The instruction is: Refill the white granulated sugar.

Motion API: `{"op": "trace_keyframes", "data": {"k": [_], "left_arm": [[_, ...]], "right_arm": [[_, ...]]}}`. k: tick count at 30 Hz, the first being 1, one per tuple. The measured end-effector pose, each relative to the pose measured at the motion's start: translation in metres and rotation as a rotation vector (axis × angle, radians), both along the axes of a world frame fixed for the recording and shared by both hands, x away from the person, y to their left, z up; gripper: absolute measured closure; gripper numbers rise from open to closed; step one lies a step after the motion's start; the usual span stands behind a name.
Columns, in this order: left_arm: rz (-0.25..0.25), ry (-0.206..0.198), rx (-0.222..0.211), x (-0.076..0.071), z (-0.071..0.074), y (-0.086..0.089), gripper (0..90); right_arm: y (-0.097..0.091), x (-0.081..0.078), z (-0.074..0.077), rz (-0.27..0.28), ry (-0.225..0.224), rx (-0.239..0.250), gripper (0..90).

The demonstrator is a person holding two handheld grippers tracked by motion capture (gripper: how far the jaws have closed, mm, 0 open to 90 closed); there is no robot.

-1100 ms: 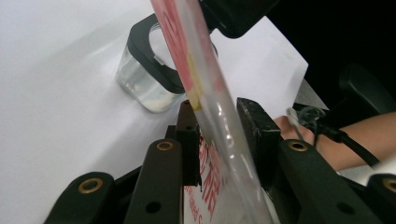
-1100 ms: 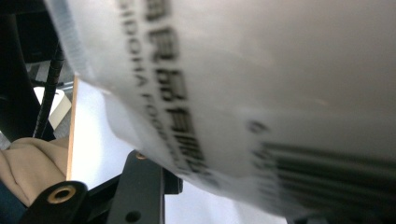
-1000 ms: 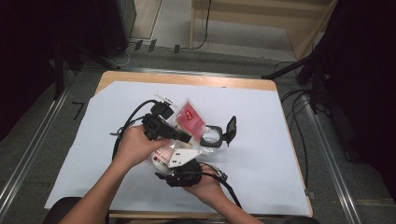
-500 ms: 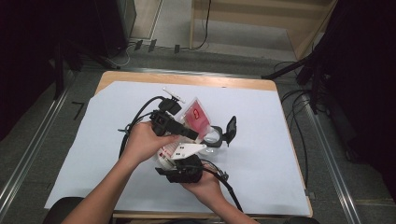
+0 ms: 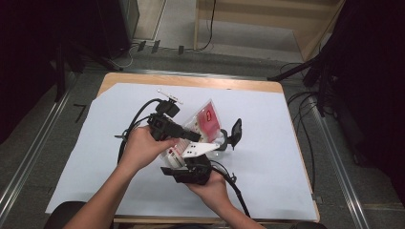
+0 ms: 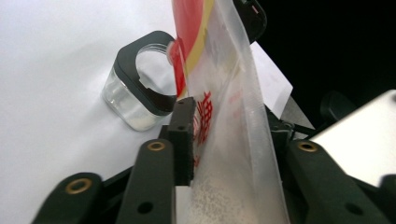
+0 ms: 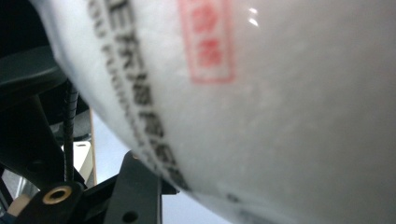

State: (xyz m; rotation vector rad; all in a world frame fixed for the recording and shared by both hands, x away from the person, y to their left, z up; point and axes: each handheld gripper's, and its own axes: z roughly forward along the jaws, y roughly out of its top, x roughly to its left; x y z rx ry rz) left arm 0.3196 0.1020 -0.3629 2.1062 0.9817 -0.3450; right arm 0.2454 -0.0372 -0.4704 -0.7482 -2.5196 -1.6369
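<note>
A: The bag (image 5: 206, 123), clear plastic with a red label and white grains inside, is held up above the middle of the tabletop (image 5: 267, 143), which is covered by a white sheet.

B: By which gripper is it gripped?

A: The left gripper (image 5: 188, 136) is clamped on it. In the left gripper view the bag (image 6: 224, 107) is seen pinched edge-on between the two black jaws, whose opening has just been widened a little. The right gripper (image 5: 191, 169) is held just below, close under the left hand (image 5: 143, 148). In the right gripper view the bag (image 7: 280, 107) is pressed right up against the camera; whether those jaws are closed on it cannot be told.

B: And what is placed nearby?

A: A small clear jar (image 5: 220, 142) with a black collar is set on the sheet just beside the bag, its black flip lid (image 5: 236, 130) raised. In the left gripper view the jar (image 6: 137, 84) is seen open, behind the bag.
</note>
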Motion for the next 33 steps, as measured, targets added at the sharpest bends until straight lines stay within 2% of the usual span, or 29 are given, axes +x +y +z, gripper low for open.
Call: {"op": "trace_keyframes", "data": {"k": [1, 5, 8, 9, 11, 16, 19, 21, 22, 23, 25, 29, 31, 33], "left_arm": [[0.0, 0.0, 0.0, 0.0, 0.0, 0.0, 70.1], [0.015, -0.027, 0.023, -0.002, 0.004, -0.001, 75.6], [0.021, -0.043, 0.032, -0.003, 0.006, -0.001, 75.7], [0.021, -0.041, 0.032, -0.002, 0.007, -0.001, 75.5], [0.029, -0.019, 0.033, 0.0, 0.011, -0.001, 75.6], [0.048, 0.01, 0.048, 0.006, 0.017, -0.006, 74.1], [0.052, 0.009, 0.023, 0.007, 0.02, -0.008, 70.7], [0.052, -0.013, -0.005, 0.005, 0.019, -0.008, 68.9], [0.05, -0.017, -0.001, 0.005, 0.018, -0.01, 67.9], [0.033, -0.032, 0.019, 0.005, 0.018, -0.011, 66.9], [0.04, -0.037, 0.015, 0.004, 0.018, -0.01, 66.8], [0.025, -0.049, 0.002, 0.004, 0.017, -0.007, 64.9], [0.029, -0.056, -0.006, 0.003, 0.018, -0.006, 64.8], [0.037, -0.068, 0.017, 0.001, 0.018, -0.006, 67.2]], "right_arm": [[0.0, 0.0, 0.0, 0.0, 0.0, 0.0, 60.1], [0.006, -0.005, 0.003, 0.008, -0.052, -0.04, 57.0], [0.007, -0.005, 0.004, 0.003, -0.077, -0.056, 54.1], [0.009, -0.005, 0.005, 0.002, -0.082, -0.064, 54.1], [0.01, -0.005, 0.009, -0.001, -0.089, -0.07, 59.7], [0.012, -0.005, 0.016, -0.001, -0.093, -0.088, 61.2], [0.012, -0.003, 0.019, -0.005, -0.091, -0.077, 60.6], [0.01, -0.002, 0.018, -0.011, -0.102, -0.068, 61.3], [0.009, -0.002, 0.017, -0.028, -0.099, -0.055, 61.5], [0.01, -0.002, 0.015, -0.021, -0.062, -0.043, 61.7], [0.01, -0.003, 0.015, -0.024, -0.063, -0.043, 61.7], [0.009, -0.001, 0.018, -0.029, -0.041, 0.002, 61.7], [0.009, -0.001, 0.018, -0.03, -0.041, 0.009, 61.7], [0.009, -0.001, 0.019, -0.026, -0.034, 0.013, 61.7]]}}
